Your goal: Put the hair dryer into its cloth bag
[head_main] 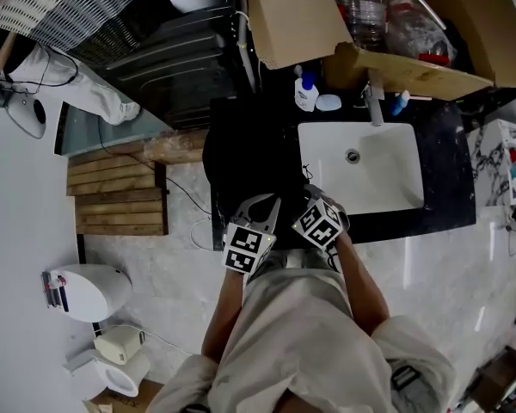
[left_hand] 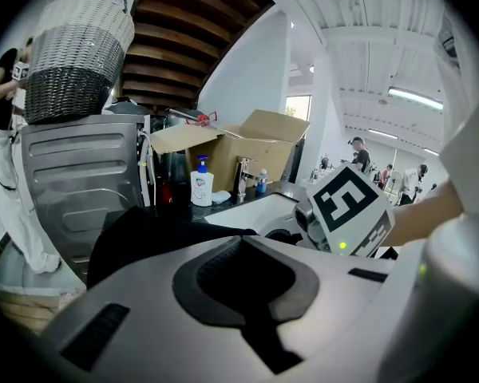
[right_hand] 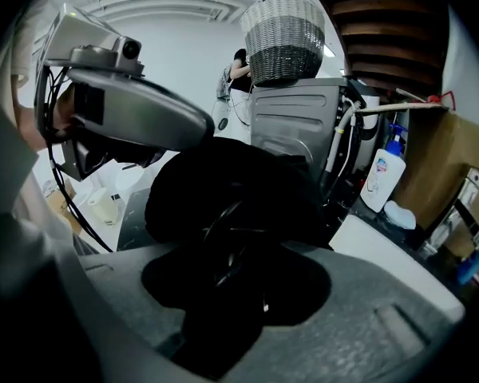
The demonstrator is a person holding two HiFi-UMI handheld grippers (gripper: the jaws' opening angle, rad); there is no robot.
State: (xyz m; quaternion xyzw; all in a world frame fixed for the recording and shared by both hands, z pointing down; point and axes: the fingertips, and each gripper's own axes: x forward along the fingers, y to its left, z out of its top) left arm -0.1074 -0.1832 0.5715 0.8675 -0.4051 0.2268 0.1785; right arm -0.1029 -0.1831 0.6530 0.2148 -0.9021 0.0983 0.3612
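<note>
The black cloth bag (head_main: 241, 155) lies in a heap on the dark counter left of the sink, also showing in the left gripper view as a black cloth bag (left_hand: 140, 234). My right gripper (right_hand: 235, 254) is shut on a black thing with glossy cord loops, the hair dryer (right_hand: 227, 238), held right against the bag. In the head view the right gripper (head_main: 314, 198) sits at the counter's front edge. The left gripper (head_main: 260, 209) is beside it. Seen from its own camera, the left gripper (left_hand: 243, 250) is shut at the bag's near edge; whether it pinches cloth I cannot tell.
A white sink (head_main: 361, 179) with a faucet (head_main: 374, 101) lies to the right of the bag. A soap bottle (head_main: 306, 93) and an open cardboard box (head_main: 297, 20) stand behind. A washing machine (head_main: 181, 67) with a wicker basket (head_main: 60, 7) stands to the left.
</note>
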